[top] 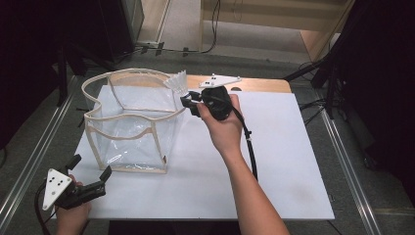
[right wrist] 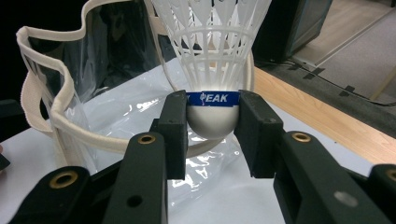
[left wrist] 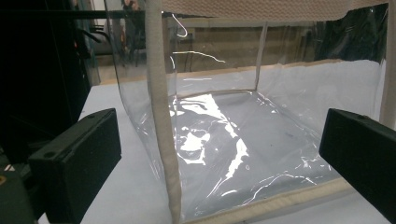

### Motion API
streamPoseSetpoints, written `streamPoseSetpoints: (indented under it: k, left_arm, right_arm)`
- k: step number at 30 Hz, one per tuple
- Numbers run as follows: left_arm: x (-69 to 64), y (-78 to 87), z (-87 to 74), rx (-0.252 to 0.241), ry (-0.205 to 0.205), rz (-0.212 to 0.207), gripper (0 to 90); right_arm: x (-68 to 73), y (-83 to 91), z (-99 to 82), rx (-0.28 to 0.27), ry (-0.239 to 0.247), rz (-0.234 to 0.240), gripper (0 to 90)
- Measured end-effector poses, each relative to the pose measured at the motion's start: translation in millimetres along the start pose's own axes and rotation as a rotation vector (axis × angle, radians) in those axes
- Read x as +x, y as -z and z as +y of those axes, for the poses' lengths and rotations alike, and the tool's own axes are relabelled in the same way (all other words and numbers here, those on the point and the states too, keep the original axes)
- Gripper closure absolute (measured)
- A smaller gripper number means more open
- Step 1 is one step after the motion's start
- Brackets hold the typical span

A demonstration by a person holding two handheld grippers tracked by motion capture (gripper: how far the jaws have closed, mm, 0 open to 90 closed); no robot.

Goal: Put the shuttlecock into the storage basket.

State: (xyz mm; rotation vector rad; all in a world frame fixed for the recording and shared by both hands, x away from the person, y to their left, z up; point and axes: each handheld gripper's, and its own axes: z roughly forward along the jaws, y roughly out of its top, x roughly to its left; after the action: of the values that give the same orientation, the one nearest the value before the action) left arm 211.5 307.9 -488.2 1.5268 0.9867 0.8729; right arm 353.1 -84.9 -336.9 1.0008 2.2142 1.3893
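Shuttlecock carried to the bag's rim, not yet released.

Right gripper [right wrist: 212, 123] was clamped on the white shuttlecock [right wrist: 212, 60], pads either side of its rounded cork at the blue band, feather skirt pointing away from the hand. In the high view the shuttlecock [top: 177, 82] sat just at the far right corner of the clear bag [top: 129, 122], over or beside its cloth-trimmed rim; which, I couldn't tell. Left gripper [top: 93, 183] stood wide and empty near the bag's front corner, not touching it. Judged step: transport for a drop into the bag. Next move likely needed the cork brought clearly inside the rim before the jaws parted, lest it bounce off the trim onto the white tabletop [top: 284, 161].
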Motion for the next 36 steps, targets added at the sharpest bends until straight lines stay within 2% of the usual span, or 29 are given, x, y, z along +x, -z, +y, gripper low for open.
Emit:
streamPoseSetpoints:
  k: [15, 16, 18, 20, 23, 25, 26, 28, 29, 32, 34, 36]
  left_arm:
    - [0.0, -0.1, 0.0, -0.001, 0.001, -0.001, 0.0]
    - [0.2, 0.0, 0.1, 0.0, 0.002, -0.002, 0.0]
    - [0.3, 0.1, 0.1, 0.001, 0.004, -0.003, 0.0]
    - [0.3, 0.0, 0.1, 0.0, 0.007, -0.002, 0.0]
    - [0.4, 0.0, 0.1, 0.001, 0.007, -0.002, 0.0]
    - [0.5, 0.0, 0.1, 0.001, 0.006, -0.002, 0.0]
    - [0.5, 0.0, 0.1, 0.002, 0.005, -0.001, 0.0]
    - [0.6, 0.0, 0.1, 0.002, 0.006, -0.001, 0.0]
    - [0.6, 0.0, 0.1, 0.002, 0.006, -0.001, 0.0]
    - [0.5, 0.0, 0.1, 0.003, 0.005, -0.001, 0.0]
    - [0.4, 0.1, 0.1, 0.003, 0.005, -0.002, 0.0]
    - [0.5, 0.0, 0.1, 0.004, 0.005, -0.001, 0.0]
  right_arm:
    - [8.4, -8.3, 1.2, -0.004, 0.007, 0.045, 62.0]
    - [7.1, -8.4, 0.1, -0.008, -0.004, 0.064, 45.7]
    - [5.2, -7.2, -0.9, -0.021, -0.008, 0.102, 34.5]
    - [5.1, -4.4, -2.0, -0.034, 0.003, 0.094, 25.0]
    - [3.5, 0.3, -5.0, -0.051, 0.008, 0.081, 15.6]
    - [2.9, 1.8, -6.5, -0.054, 0.009, 0.07, 13.4]
    - [1.6, 5.1, -10.2, -0.059, 0.014, 0.036, 8.4]
    - [0.2, 8.5, -14.8, -0.062, 0.016, 0.019, 7.0]
    - [-0.6, 9.9, -17.2, -0.06, 0.018, 0.01, 1.6]
    - [-2.8, 11.5, -22.3, -0.049, 0.014, 0.0, 0.0]
    - [-6.5, 15.5, -30.9, -0.046, 0.013, -0.031, 0.0]
    - [-9.5, 18.2, -36.2, -0.05, 0.005, -0.043, 0.0]
